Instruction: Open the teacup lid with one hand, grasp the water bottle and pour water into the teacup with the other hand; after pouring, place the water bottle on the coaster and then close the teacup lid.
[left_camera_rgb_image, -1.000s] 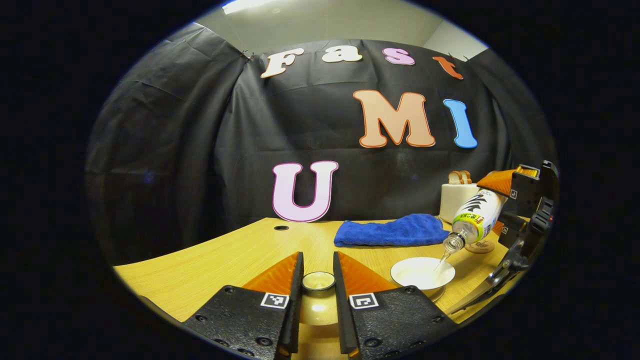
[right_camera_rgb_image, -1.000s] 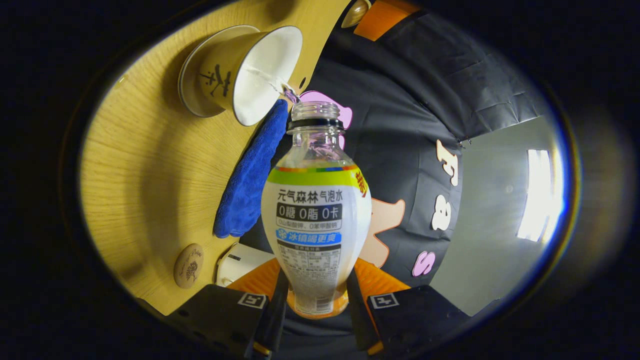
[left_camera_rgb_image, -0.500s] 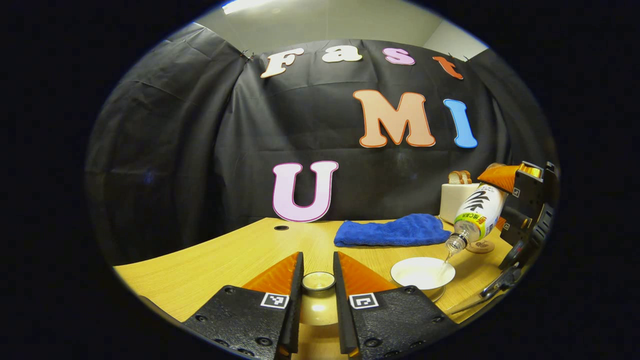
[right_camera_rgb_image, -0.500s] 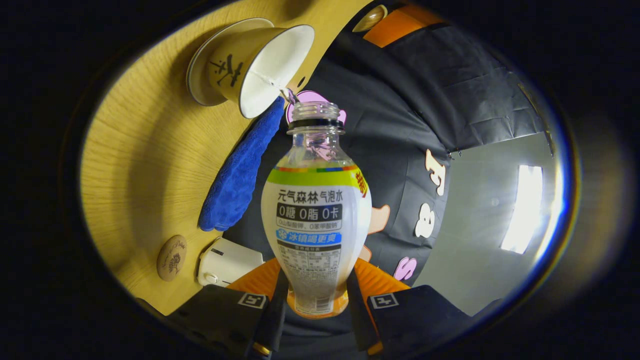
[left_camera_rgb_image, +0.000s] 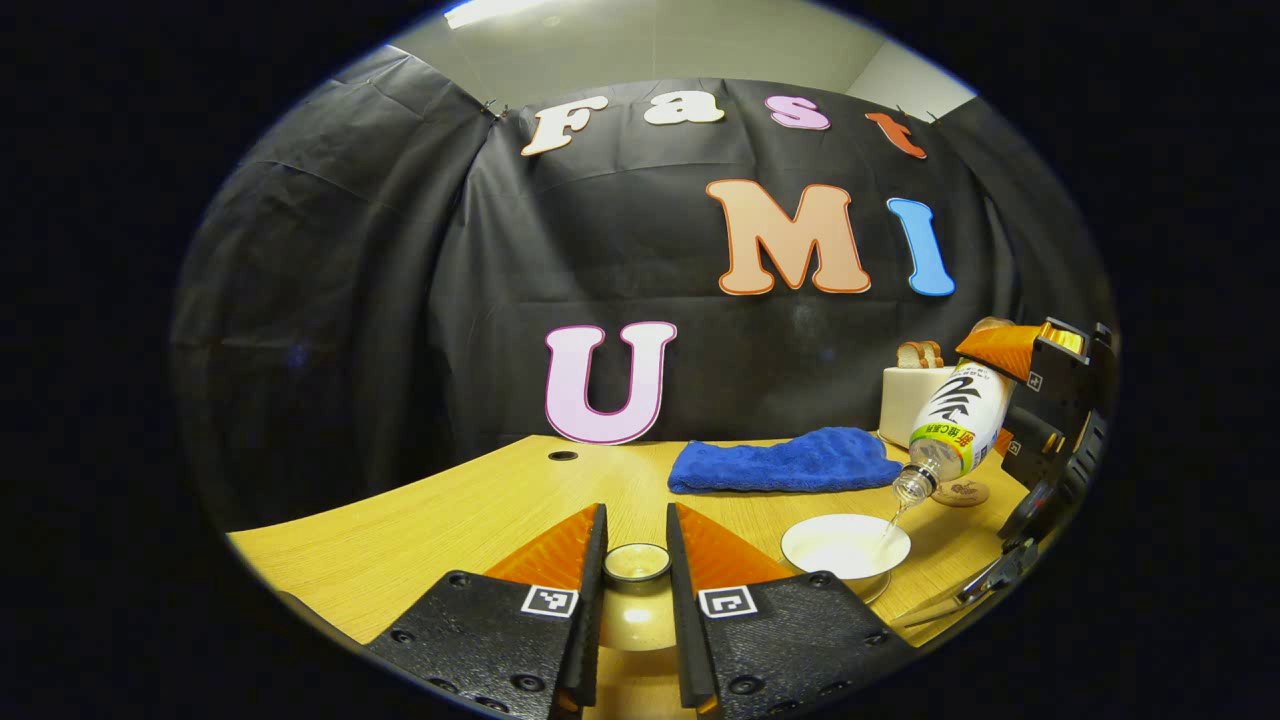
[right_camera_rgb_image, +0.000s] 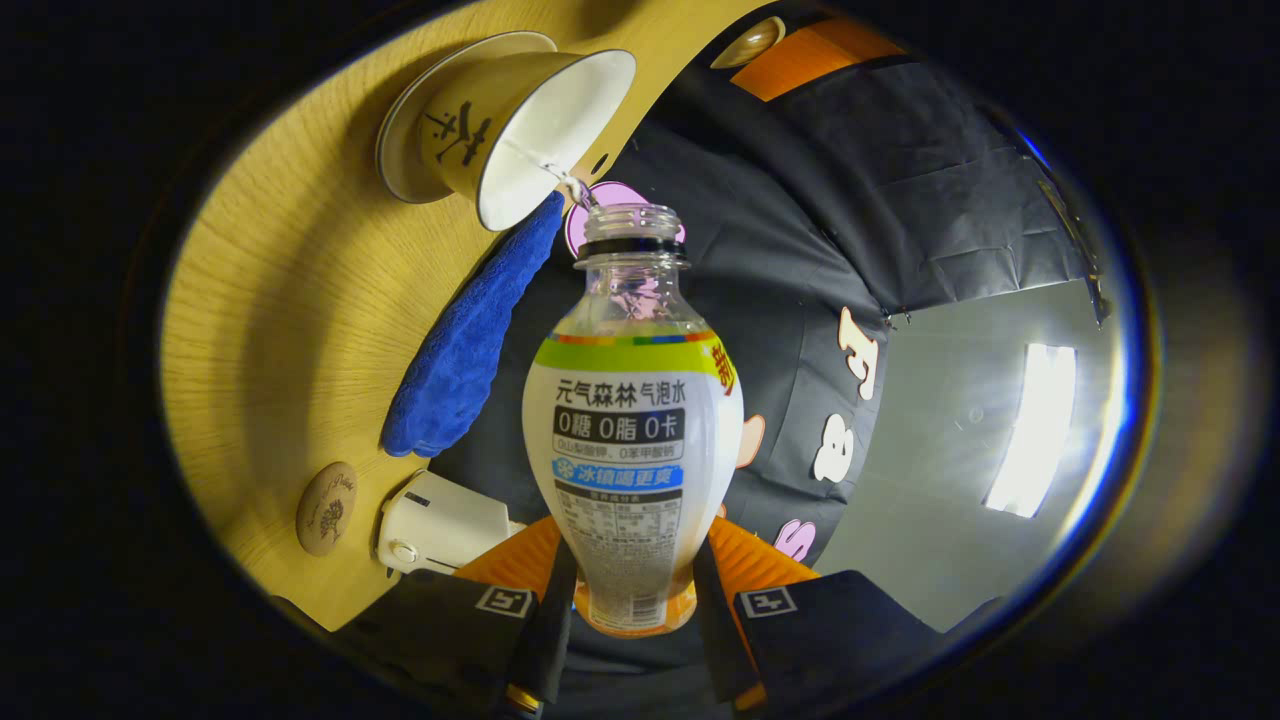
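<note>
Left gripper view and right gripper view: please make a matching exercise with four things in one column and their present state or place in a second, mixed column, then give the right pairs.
Things:
1. water bottle
2. teacup lid
3. teacup
4. coaster

States:
A. lying bare on the table, beside the toaster
B. open, receiving a thin stream of water
C. tilted, held between the right tongs
D. held by its knob between the left tongs

Pairs: 1-C, 2-D, 3-B, 4-A

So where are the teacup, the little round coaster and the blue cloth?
teacup (right_camera_rgb_image: 470, 135), right gripper view, on its outer wall.
coaster (right_camera_rgb_image: 326, 508), right gripper view, on its top face.
blue cloth (left_camera_rgb_image: 785, 462), left gripper view, mid-fold.
</note>
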